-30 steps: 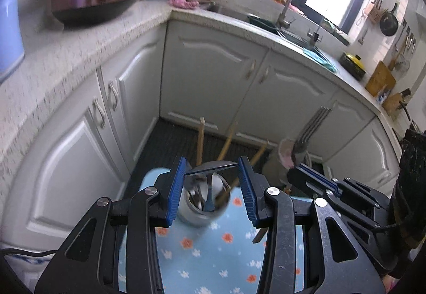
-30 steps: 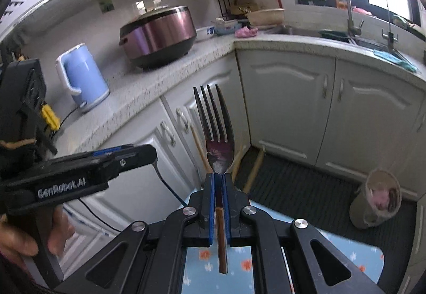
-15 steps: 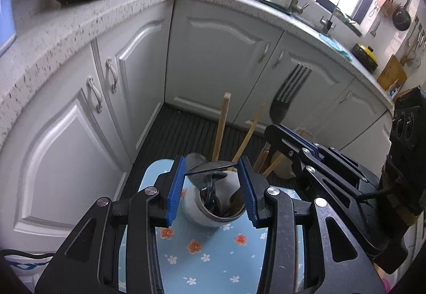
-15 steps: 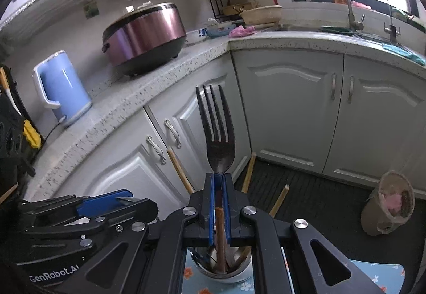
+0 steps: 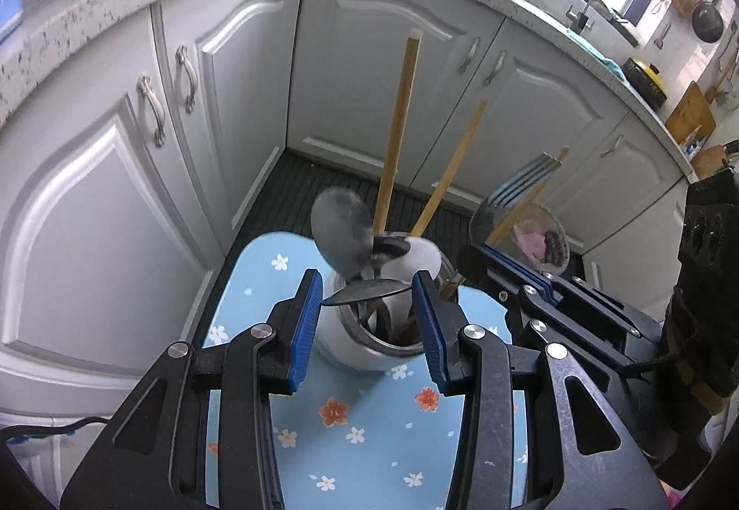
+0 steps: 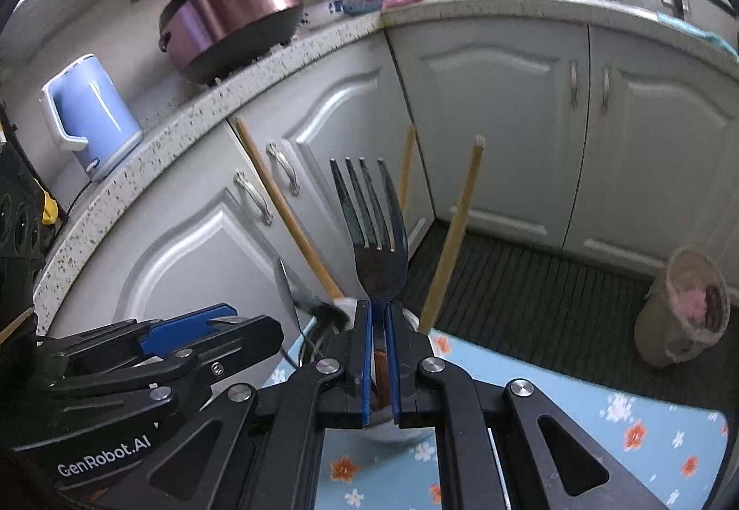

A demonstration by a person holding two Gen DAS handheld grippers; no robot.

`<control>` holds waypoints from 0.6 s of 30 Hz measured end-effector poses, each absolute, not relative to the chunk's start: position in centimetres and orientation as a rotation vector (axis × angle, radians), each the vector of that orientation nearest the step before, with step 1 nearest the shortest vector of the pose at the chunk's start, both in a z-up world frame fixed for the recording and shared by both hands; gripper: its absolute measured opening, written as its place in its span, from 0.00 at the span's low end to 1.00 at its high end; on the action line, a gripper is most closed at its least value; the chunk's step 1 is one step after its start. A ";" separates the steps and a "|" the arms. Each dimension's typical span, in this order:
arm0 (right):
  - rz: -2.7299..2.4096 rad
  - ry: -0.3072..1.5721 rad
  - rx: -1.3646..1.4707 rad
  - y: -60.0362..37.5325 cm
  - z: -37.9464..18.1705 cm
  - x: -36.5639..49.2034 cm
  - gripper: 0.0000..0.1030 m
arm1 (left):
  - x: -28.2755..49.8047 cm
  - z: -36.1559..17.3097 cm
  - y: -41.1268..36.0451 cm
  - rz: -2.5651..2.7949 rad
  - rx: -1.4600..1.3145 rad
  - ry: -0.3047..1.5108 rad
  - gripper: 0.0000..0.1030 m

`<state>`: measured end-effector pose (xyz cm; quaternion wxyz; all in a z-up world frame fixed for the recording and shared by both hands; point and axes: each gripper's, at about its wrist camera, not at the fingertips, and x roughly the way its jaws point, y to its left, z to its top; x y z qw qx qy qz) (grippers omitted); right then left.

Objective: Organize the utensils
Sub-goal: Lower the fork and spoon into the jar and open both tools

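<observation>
A white utensil holder (image 5: 369,348) stands on a blue flowered mat (image 5: 360,440). It holds wooden chopsticks (image 5: 397,131) and metal spoons (image 5: 342,228). My left gripper (image 5: 367,325) is open, its blue pads either side of the holder's rim. My right gripper (image 6: 378,325) is shut on a dark metal fork (image 6: 376,233), tines up, its handle going down into the holder (image 6: 392,424). The fork (image 5: 517,191) and right gripper (image 5: 554,293) also show to the right in the left wrist view.
White cabinet doors (image 5: 388,62) and a speckled countertop (image 6: 194,112) stand behind. A blue kettle (image 6: 87,117) and a purple rice cooker (image 6: 231,11) sit on the counter. A small bin (image 6: 683,306) stands on the dark floor mat (image 6: 531,293).
Both grippers have come down and in toward the holder. The fork's handle has lowered into the holder beside the chopsticks. The left gripper now straddles the rim.
</observation>
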<state>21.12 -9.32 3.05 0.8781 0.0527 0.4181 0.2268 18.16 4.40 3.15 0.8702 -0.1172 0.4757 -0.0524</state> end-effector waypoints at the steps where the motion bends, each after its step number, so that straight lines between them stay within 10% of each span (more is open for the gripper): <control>1: 0.471 0.884 0.112 -9.3 2.7 21.1 0.05 | 18.1 2.7 4.4 -0.111 -0.251 1.002 0.38; 11: 0.460 0.902 0.132 -10.6 2.8 19.9 0.14 | 17.8 2.1 4.0 -0.106 -0.239 0.997 0.40; 18: 0.470 0.887 0.143 -12.1 3.9 18.5 0.15 | 16.8 2.9 4.6 -0.094 -0.244 0.977 0.62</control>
